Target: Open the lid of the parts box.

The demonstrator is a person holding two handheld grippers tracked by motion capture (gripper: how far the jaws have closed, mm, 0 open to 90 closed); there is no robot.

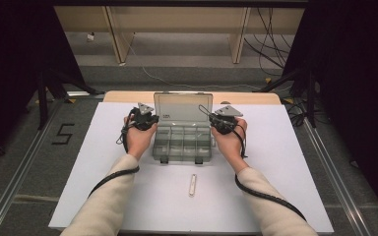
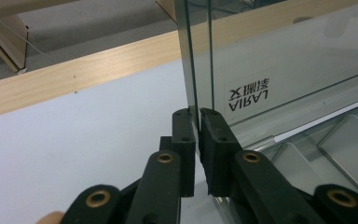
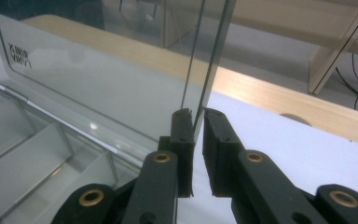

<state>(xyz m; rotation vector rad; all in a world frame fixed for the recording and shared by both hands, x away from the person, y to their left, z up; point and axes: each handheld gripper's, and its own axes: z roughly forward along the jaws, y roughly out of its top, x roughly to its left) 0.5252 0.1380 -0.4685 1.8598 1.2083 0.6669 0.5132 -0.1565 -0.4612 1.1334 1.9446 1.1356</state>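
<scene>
A clear plastic compartment box (image 1: 182, 142) stands at the middle of the white table, its lid (image 1: 183, 107) raised upright at the back. My left gripper (image 1: 152, 119) is shut on the lid's left edge. In the left gripper view the black jaws (image 2: 198, 114) pinch that edge, with the lid (image 2: 284, 70) and its mirrored label to the right and the compartments (image 2: 335, 149) below. My right gripper (image 1: 213, 120) is shut on the lid's right edge. In the right gripper view that edge of the lid (image 3: 98, 79) runs down between my gripper's (image 3: 198, 114) pads, with the compartments (image 3: 28, 154) at the lower left.
A small clear tube (image 1: 192, 185) lies on the white table top (image 1: 285, 162) in front of the box. A wooden strip (image 1: 128, 97) borders the table's far edge. Tripod legs and cables stand on the floor beyond both far corners.
</scene>
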